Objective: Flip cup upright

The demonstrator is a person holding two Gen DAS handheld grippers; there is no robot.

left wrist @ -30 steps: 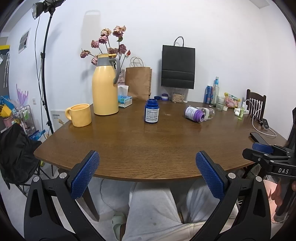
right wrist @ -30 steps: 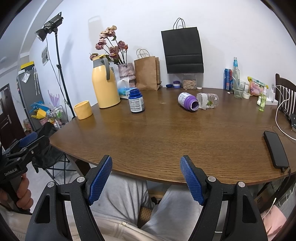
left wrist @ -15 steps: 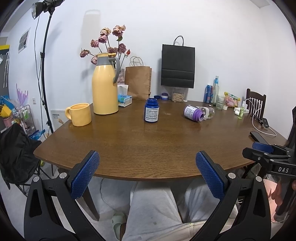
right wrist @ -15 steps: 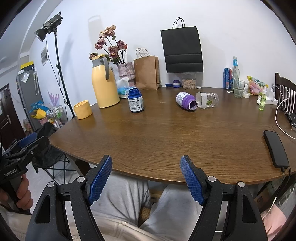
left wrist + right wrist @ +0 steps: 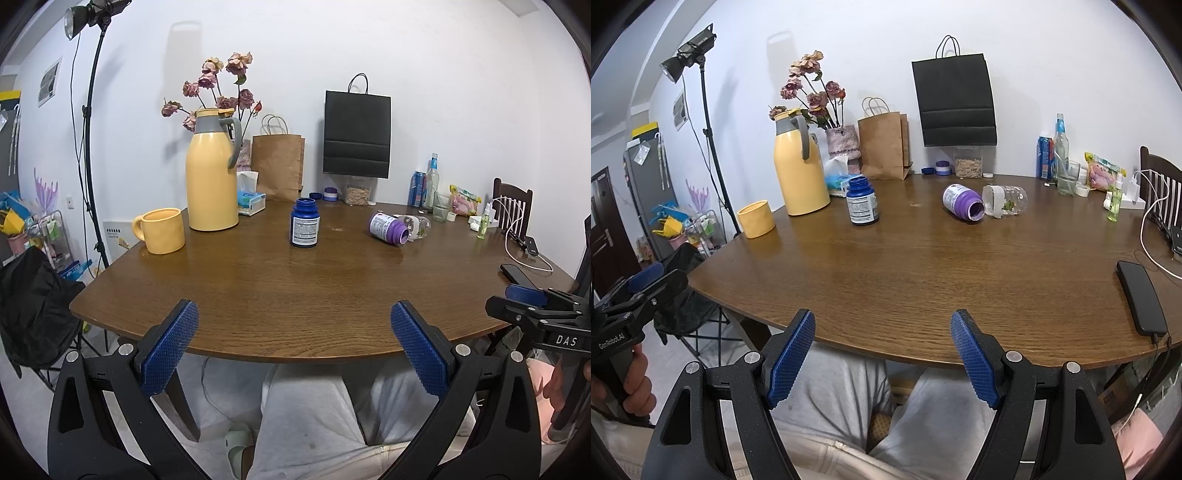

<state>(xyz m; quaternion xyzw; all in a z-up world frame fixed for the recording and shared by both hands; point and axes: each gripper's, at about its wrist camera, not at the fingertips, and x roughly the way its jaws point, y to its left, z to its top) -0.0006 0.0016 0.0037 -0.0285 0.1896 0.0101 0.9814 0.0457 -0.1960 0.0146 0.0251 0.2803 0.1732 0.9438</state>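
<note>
A yellow cup (image 5: 162, 231) with a handle stands upright, mouth up, at the table's far left; it also shows in the right wrist view (image 5: 756, 218). A purple-capped bottle (image 5: 388, 228) lies on its side at mid-right, next to a clear jar (image 5: 1004, 199) also on its side. A blue bottle (image 5: 304, 222) stands upright in the middle. My left gripper (image 5: 293, 343) is open and empty at the table's near edge. My right gripper (image 5: 882, 356) is open and empty at the near edge too.
A tall yellow thermos (image 5: 212, 173) stands behind the cup with a tissue box (image 5: 251, 203) beside it. Paper bags (image 5: 279, 166), cans and bottles line the far edge. A phone (image 5: 1141, 295) with a cable lies at the right. A light stand (image 5: 90, 129) stands at the left.
</note>
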